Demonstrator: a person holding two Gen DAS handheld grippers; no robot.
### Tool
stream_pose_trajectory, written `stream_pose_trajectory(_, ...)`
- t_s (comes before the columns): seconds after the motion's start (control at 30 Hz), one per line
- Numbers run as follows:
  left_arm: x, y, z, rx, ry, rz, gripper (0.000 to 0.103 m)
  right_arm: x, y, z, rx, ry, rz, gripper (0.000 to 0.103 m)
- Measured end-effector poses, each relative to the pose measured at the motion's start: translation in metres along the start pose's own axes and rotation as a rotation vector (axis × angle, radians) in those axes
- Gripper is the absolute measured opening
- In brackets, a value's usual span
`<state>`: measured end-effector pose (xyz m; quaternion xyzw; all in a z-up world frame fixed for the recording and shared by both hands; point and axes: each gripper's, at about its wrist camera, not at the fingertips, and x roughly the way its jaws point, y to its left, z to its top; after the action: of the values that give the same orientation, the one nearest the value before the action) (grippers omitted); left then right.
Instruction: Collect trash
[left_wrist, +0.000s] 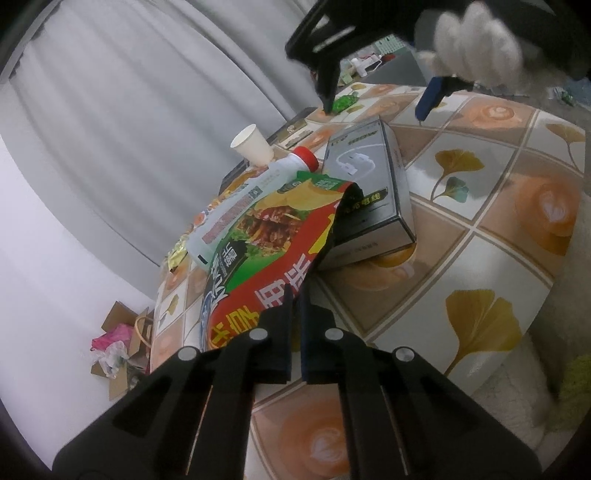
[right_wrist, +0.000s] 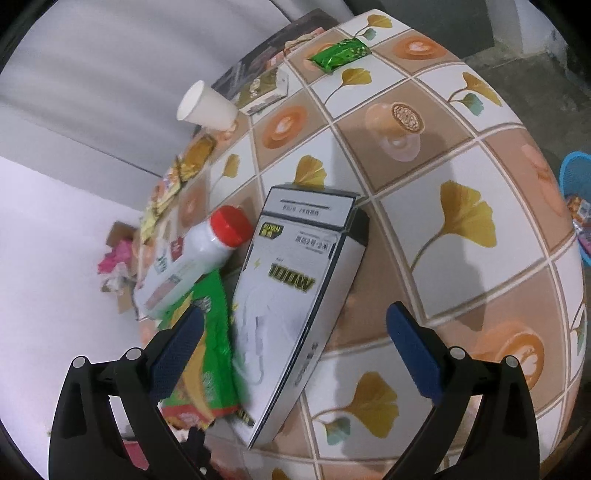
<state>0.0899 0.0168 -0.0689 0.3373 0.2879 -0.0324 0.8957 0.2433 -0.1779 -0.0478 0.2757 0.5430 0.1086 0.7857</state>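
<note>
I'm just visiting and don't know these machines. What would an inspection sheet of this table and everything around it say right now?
Surface: round table under a tiled leaf-and-coffee print cloth.
Job's things: snack bag, red-capped bottle, charger box, green wrapper, paper cup, yellow wrappers.
Clutter: clear suction hook, flat dark box.
Grippers: left gripper shut on the snack bag's edge; right gripper open above the charger box.
Cables: nothing seen.
Surroundings: grey curtain, cardboard box of rubbish, blue basket.
</note>
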Motion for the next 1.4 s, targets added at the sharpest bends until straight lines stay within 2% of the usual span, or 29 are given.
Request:
stream_pose_trajectory(0.37, -0.001, 0.003, -0.003, -0.028, 0.008, -0.022, 0.0, 0.043, 0.037, 0.019, -0.064, -0.053, -0.259, 0.096)
stream_pose_trajectory(0.5, -0.004, 0.005, -0.002, -0.035, 0.0, -0.02, 0.0, 0.055, 0.043, 0.018, -0.145, -0.066, -0.329, 0.096)
stream_pose_trajectory(0.6, -0.006, 0.006, -0.002, -0.04, -0.006, -0.021, 0.0, 0.054, 0.045, 0.016, -0.234, -0.076, -0.327, 0.095)
stream_pose_trajectory(0.83, -0.012, 0.003, 0.002, -0.042, -0.027, -0.05, 0.0, 0.038, 0.045, 0.014, -0.431, -0.062, -0.3, 0.079)
stream_pose_trajectory(1.0, -0.016, -0.003, 0.006, -0.054, -0.027, -0.084, 0.0, 0.027, 0.033, 0.016, -0.422, -0.043, -0.275, 0.078)
stream_pose_trajectory(1.1, -0.015, -0.001, 0.008, -0.09, -0.023, -0.147, 0.0, 0.022, 0.026, 0.015, -0.379, -0.038, -0.23, 0.078)
stream_pose_trajectory(1.23, -0.014, 0.007, 0.013, -0.195, 0.003, -0.297, 0.004, 0.018, 0.026, 0.017, -0.376, -0.063, -0.221, 0.078)
stream_pose_trajectory(1.3, -0.01, 0.013, 0.016, -0.281, 0.026, -0.388, 0.027, 0.013, 0.024, 0.021, -0.359, -0.083, -0.211, 0.078)
stream_pose_trajectory(1.33, -0.008, 0.018, 0.017, -0.333, 0.029, -0.435, 0.03, 0.01, 0.022, 0.024, -0.349, -0.089, -0.205, 0.078)
stream_pose_trajectory(1.4, -0.008, 0.02, 0.018, -0.383, 0.025, -0.483, 0.037, 0.006, 0.02, 0.028, -0.325, -0.097, -0.177, 0.078)
